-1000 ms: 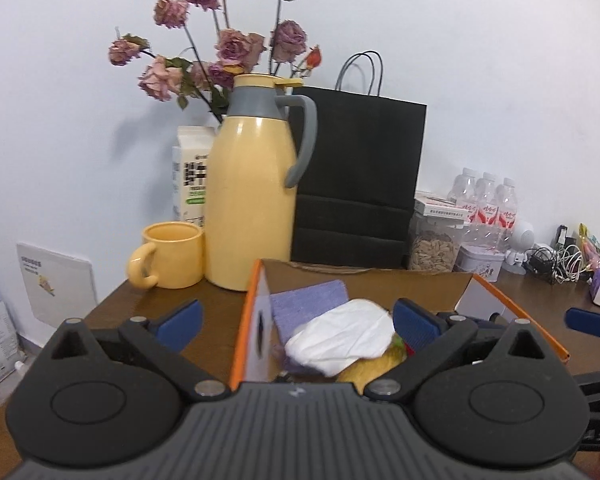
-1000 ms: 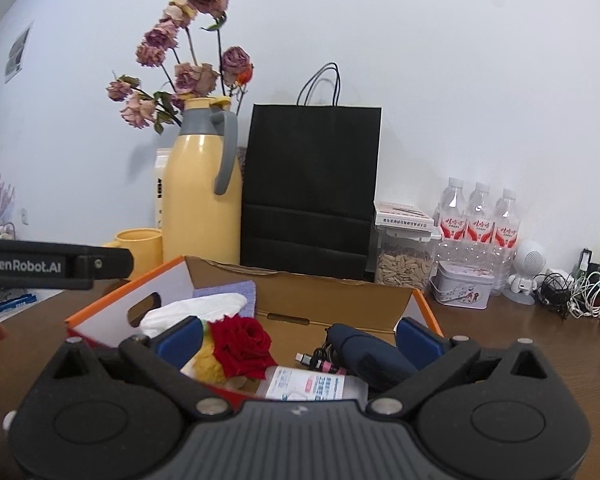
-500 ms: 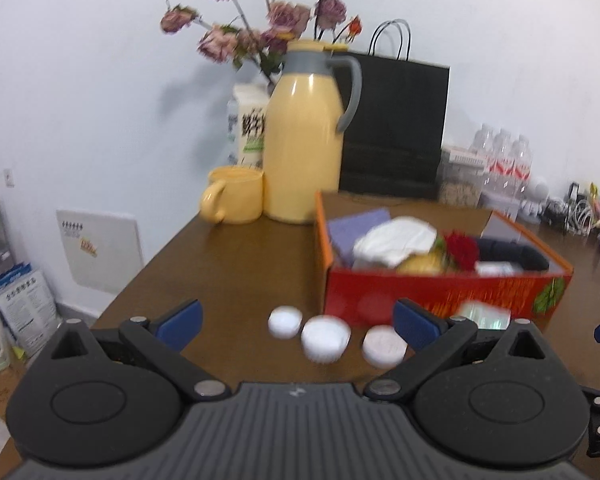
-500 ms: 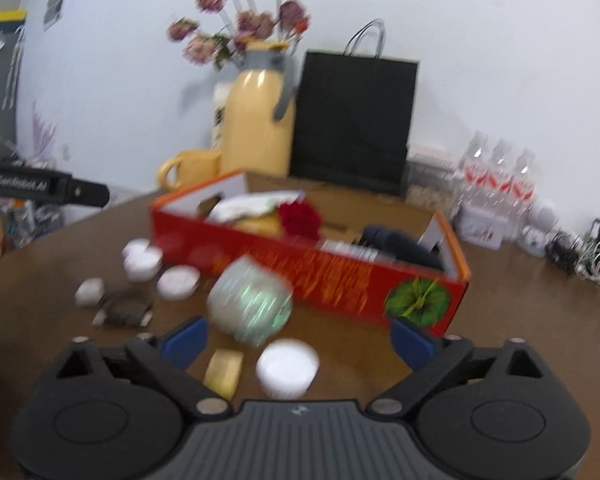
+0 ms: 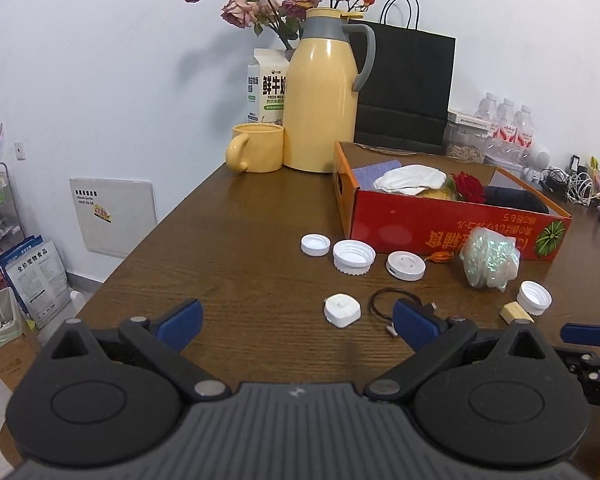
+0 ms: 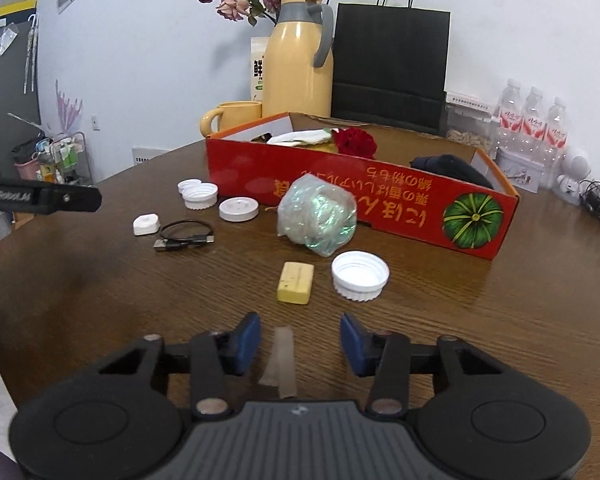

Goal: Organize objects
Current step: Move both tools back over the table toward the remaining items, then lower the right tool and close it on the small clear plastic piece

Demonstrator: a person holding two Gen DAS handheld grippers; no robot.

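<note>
A white wall backs my brown wooden desk (image 6: pixel 500 320), and the red box (image 6: pixel 380 200) sits open toward the rear, already holding a cloth, a red flower and something dark. Everything loose lies on my side of that box. Against its front wall leans a crinkly bag (image 6: pixel 317 216); nearer me than the bag are a yellow eraser (image 6: pixel 296 282) and a white cap (image 6: pixel 360 276), side by side. Off the box's left end lie three more white lids (image 5: pixel 354 255), a small white square piece (image 5: pixel 342 310) and a looped black cable (image 6: pixel 184 238).

My right hand-held gripper (image 6: pixel 300 344) is apart and holds nothing; a strip of tape (image 6: pixel 280 362) lies on the desk between its fingers. The eraser lies straight ahead of it, long axis pointing roughly away from me toward the box, so I judge this hand the nearer one for eraser or cap. My left hand-held gripper (image 5: pixel 296 320) is also spread wide and empty, with the square piece ahead between its fingers and nearest to it.

The left gripper's finger covers part of the cable. A small orange thing by the box I cannot identify.
</note>
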